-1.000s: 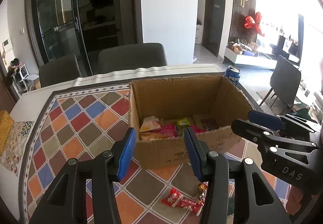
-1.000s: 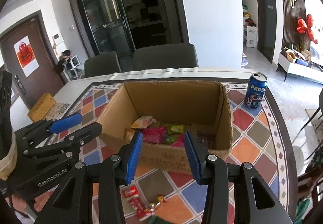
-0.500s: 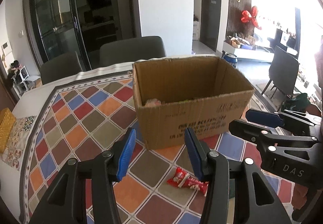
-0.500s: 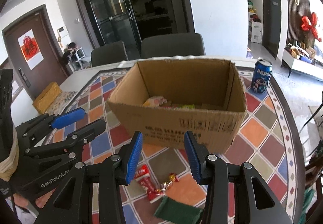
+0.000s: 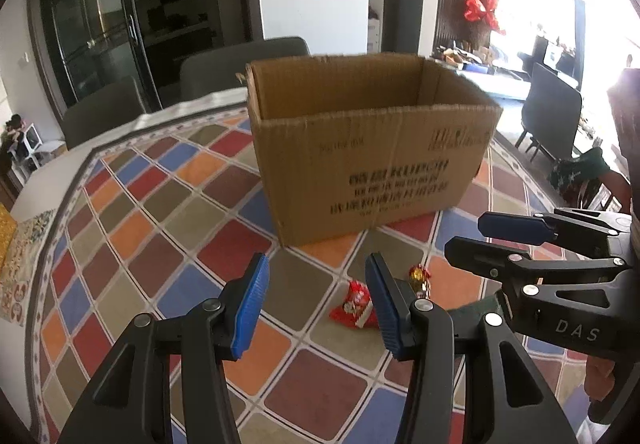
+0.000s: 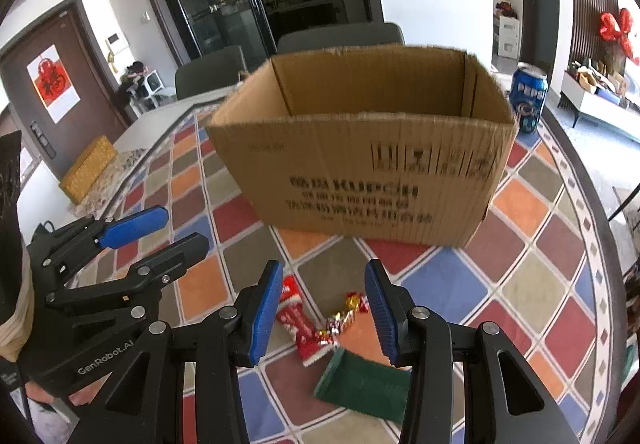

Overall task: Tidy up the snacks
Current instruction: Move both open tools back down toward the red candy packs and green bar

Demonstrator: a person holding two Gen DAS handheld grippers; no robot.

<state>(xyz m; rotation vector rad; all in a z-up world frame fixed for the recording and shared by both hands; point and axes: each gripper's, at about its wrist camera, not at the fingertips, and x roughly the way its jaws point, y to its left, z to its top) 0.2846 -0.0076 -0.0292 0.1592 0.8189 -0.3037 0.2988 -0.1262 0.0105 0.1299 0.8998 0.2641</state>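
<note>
An open cardboard box (image 5: 372,164) stands on the checkered tablecloth; it also shows in the right wrist view (image 6: 368,148). Its contents are hidden from here. In front of it lie a red snack packet (image 6: 298,324), a small foil-wrapped candy (image 6: 346,314) and a green packet (image 6: 364,384). The red packet (image 5: 354,304) and candy (image 5: 419,278) also show in the left wrist view. My left gripper (image 5: 316,300) is open and empty, just left of the red packet. My right gripper (image 6: 320,304) is open and empty, low over the packets.
A blue Pepsi can (image 6: 528,100) stands right of the box. Dark chairs (image 5: 240,64) stand behind the table. A yellow woven box (image 6: 88,168) sits at the far left. The table's edge (image 6: 592,196) curves on the right.
Both grippers have dropped lower and pulled back from the box. The box's inside has gone out of sight. The loose packets now lie close below the fingers.
</note>
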